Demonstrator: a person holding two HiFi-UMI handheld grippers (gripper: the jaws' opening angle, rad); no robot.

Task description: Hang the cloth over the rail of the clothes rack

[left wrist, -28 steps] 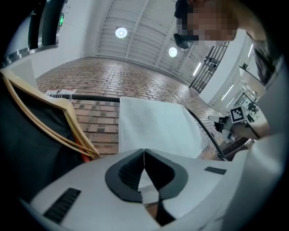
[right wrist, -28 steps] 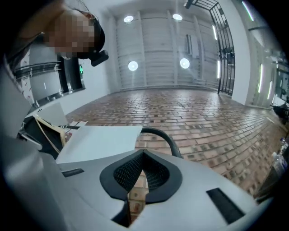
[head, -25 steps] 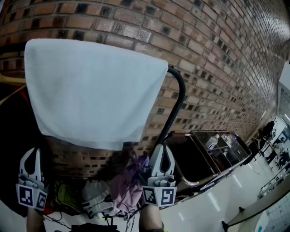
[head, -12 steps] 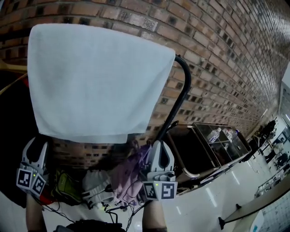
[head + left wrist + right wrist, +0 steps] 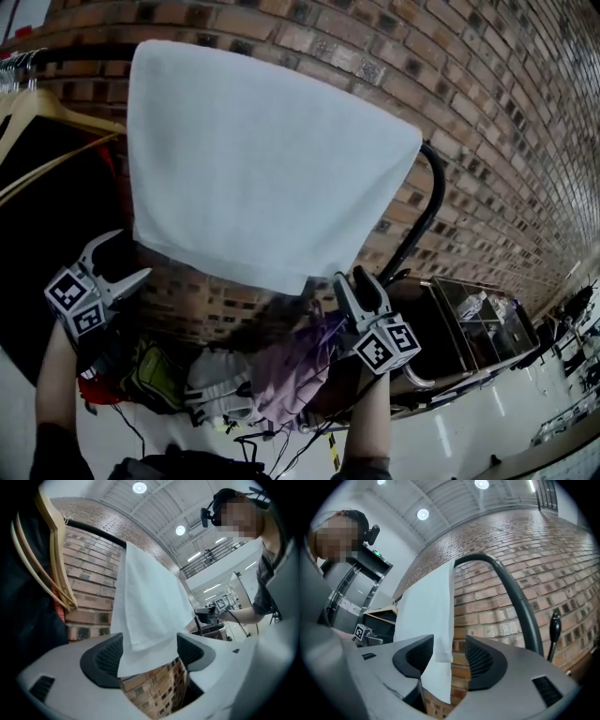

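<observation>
The cloth [image 5: 267, 159] hangs draped over the black rail [image 5: 427, 197] of the clothes rack, against the brick wall [image 5: 487, 141] and right of the wooden hangers [image 5: 47, 108]. My left hand-held gripper [image 5: 129, 255] is at its lower left corner and my right hand-held gripper [image 5: 356, 279] at its lower right. Both have just been opening their jaws, which now stand apart. The cloth's bottom edge hangs loose between each pair, not pinched.

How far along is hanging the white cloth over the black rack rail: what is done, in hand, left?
Done: the white rectangular cloth drapes over the black metal rail. In hand: both the left gripper and right gripper have just been opening; the cloth's lower edge hangs between their jaws, unpressed. Left: probably only drawing the grippers clear.
</observation>
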